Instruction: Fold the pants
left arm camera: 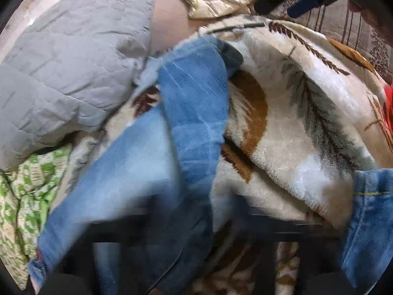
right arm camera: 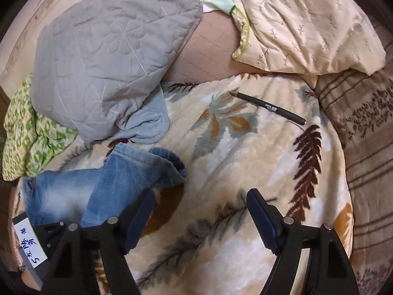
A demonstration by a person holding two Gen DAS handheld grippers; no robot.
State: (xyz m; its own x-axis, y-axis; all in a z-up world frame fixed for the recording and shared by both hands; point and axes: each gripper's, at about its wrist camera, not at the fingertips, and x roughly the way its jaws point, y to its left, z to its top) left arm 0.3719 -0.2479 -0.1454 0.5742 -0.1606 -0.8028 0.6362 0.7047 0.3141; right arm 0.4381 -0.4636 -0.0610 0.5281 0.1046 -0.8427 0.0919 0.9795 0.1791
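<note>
**Jeans lie loose on the fleece blanket, both tools let go**

The jeans (right arm camera: pixel 103 184) are faded blue denim, lying rumpled on the leaf-print fleece blanket (right arm camera: pixel 245 172), at about eight o'clock in the right wrist view, with a hemmed leg end turned toward the grey quilted pillow (right arm camera: pixel 110 56) at eleven o'clock. Denim like this should be fairly heavy, limp but with some body, and grippy, not slick; the stitched hems and waistband look the surest places to pinch, since seams are thick and will not slide.

The right gripper (right arm camera: pixel 199 218) stands with its jaws apart, nothing between them. In the left wrist view the left gripper (left arm camera: pixel 216 233) is badly blurred; its jaws seem spread wide over the denim, probably clasping nothing.

A black pen (right arm camera: pixel 269 108) at one o'clock bears white print too small to read. A white label (right arm camera: pixel 30 243) on the tool at seven o'clock shows handwritten characters starting with "5".
</note>
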